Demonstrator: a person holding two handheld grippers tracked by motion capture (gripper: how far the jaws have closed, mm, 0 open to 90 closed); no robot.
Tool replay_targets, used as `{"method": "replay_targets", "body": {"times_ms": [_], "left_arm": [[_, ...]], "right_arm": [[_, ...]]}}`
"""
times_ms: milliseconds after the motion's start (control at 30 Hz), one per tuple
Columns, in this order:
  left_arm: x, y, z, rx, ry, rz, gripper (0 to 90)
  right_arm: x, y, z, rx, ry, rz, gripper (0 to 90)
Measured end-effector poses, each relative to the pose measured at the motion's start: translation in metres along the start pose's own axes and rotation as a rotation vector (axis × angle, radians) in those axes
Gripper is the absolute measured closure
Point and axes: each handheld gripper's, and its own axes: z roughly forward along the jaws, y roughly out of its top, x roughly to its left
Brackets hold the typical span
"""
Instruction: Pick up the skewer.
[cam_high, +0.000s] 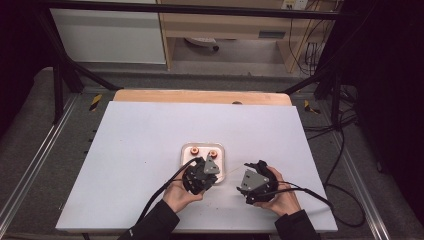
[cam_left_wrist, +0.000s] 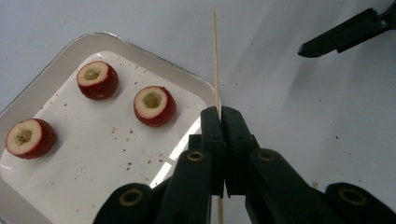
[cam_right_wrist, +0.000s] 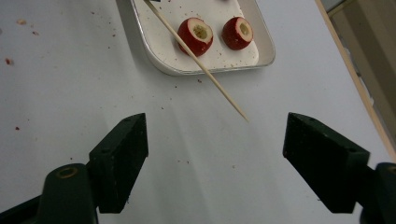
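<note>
The wooden skewer (cam_left_wrist: 215, 56) points straight forward from the left gripper (cam_left_wrist: 220, 112), clamped between its closed jaws, beside the tray (cam_left_wrist: 154, 55) over the table (cam_high: 140, 135). The right gripper (cam_right_wrist: 215, 140), jaws apart, holds nothing and faces the skewer's tip.

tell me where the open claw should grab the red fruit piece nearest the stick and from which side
Grip the fruit piece across its rounded red flanks, coming down from above with the right claw, whose jaws stand apart. It sits upright in the tray with its cored cut face up. Approach from the side away from the skewer that the left claw holds, probably.
</note>
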Motion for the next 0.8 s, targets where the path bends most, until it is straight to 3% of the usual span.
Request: {"method": "replay_targets", "body": {"times_ms": [400,800], "left_arm": [[-0.011,0.017,0.009,0.017,-0.03,0.035,88.6],[-0.017,0.025,0.017,0.035,-0.062,0.061,88.6]], "right_arm": [[0.004,0.003,0.006,0.005,-0.003,-0.223,43.3],[0.011,0.0,0.013,0.025,-0.01,-0.382,64.5]]}}
